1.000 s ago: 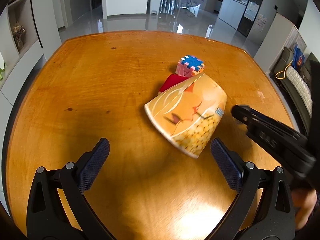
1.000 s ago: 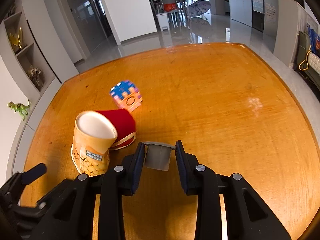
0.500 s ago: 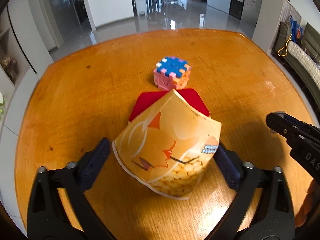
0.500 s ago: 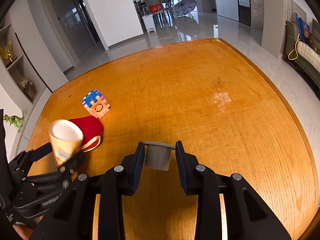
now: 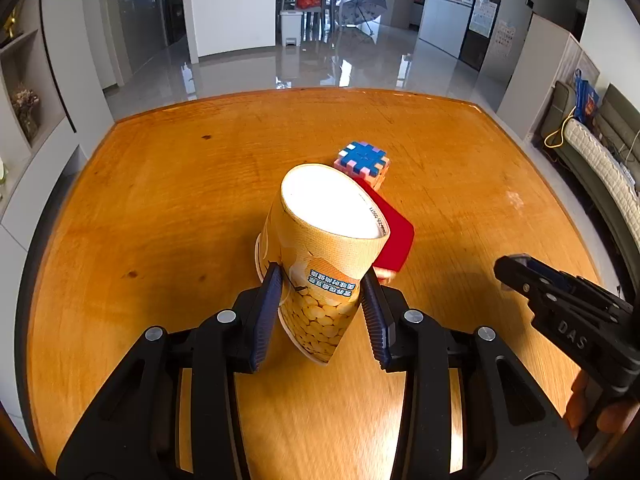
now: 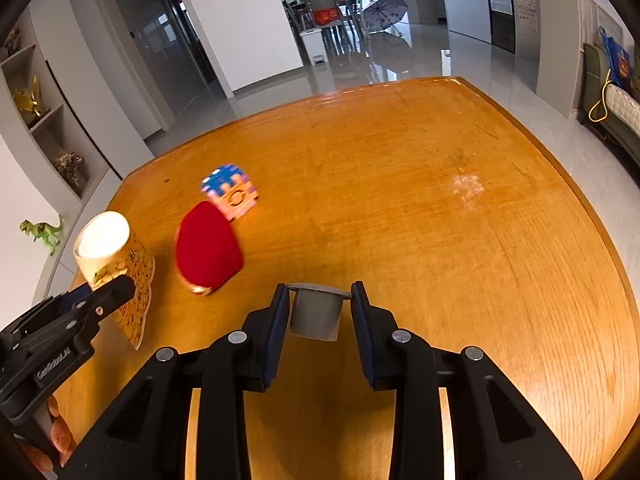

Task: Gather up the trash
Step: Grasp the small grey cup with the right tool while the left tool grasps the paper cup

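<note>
Left gripper (image 5: 322,306): closing on the cup, both blue pads already pressed against its lower wall; seen again at the left edge of the right wrist view (image 6: 92,300).
Cup (image 5: 324,256): paper, yellow-orange with a corn print, white inside; pinched between the left fingers (image 5: 267,312), mouth tilted up and away; wall dented where the pads bite; base seems clear of the bench, though its underside is hidden.
Right gripper (image 6: 318,310): narrowly set, pinching a small grey pot; visible as a black arm at the right edge of the left wrist view (image 5: 560,312).
Grey pot (image 6: 316,312): upright between the right fingers (image 6: 276,328), rim at the top, held above the bench.
Red thing (image 6: 208,250): soft-looking, dome-shaped, with a pale band at its near edge; lying on the bench just behind the cup, partly hidden by it in the left wrist view (image 5: 394,246).
Puzzle cube (image 5: 363,160): blue top, pink and orange sides; on the bench just beyond the red thing, touching or nearly so.
Bench (image 6: 440,200): round-cornered, orange-brown wood, with a pale smear toward the right side.
Person's fingertips (image 6: 56,436): wrapped round the left gripper's handle, bottom left of the right wrist view.
Room beyond: glossy grey floor, white bin, open umbrella, sofa on the right, shelves on the left with a toy dinosaur (image 6: 42,232).
</note>
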A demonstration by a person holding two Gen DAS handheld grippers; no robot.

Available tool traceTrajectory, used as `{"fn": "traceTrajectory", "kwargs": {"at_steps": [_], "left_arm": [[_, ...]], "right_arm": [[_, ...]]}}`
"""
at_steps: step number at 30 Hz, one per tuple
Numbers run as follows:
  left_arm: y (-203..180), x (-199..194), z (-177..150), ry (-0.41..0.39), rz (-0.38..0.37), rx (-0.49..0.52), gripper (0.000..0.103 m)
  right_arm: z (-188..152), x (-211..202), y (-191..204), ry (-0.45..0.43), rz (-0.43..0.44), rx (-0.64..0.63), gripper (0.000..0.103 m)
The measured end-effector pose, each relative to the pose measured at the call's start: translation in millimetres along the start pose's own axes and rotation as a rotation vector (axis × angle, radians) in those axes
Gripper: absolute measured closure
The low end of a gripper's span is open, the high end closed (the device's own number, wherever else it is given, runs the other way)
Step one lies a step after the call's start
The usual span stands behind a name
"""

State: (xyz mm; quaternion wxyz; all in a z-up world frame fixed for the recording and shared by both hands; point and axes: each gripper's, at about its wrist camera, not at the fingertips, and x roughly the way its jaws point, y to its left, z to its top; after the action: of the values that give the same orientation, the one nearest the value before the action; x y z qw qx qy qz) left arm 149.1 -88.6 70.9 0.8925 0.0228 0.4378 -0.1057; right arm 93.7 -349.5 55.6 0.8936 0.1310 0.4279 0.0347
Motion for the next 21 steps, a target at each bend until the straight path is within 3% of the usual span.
{"fn": "traceTrajectory", "kwargs": {"at_steps": [8, 21], "left_arm": [[8.8, -47.4, -33.2, -0.039, 0.035, -0.020, 0.064], [33.1, -138.5, -131.4, -0.087, 0.070, -0.086, 0.064]], "right_arm": [[-25.8, -26.6, 27.9, 0.002, 0.056, -0.028, 0.070], [-107.6, -96.1, 100.6, 0.011, 0.168, -0.155, 0.070]]}}
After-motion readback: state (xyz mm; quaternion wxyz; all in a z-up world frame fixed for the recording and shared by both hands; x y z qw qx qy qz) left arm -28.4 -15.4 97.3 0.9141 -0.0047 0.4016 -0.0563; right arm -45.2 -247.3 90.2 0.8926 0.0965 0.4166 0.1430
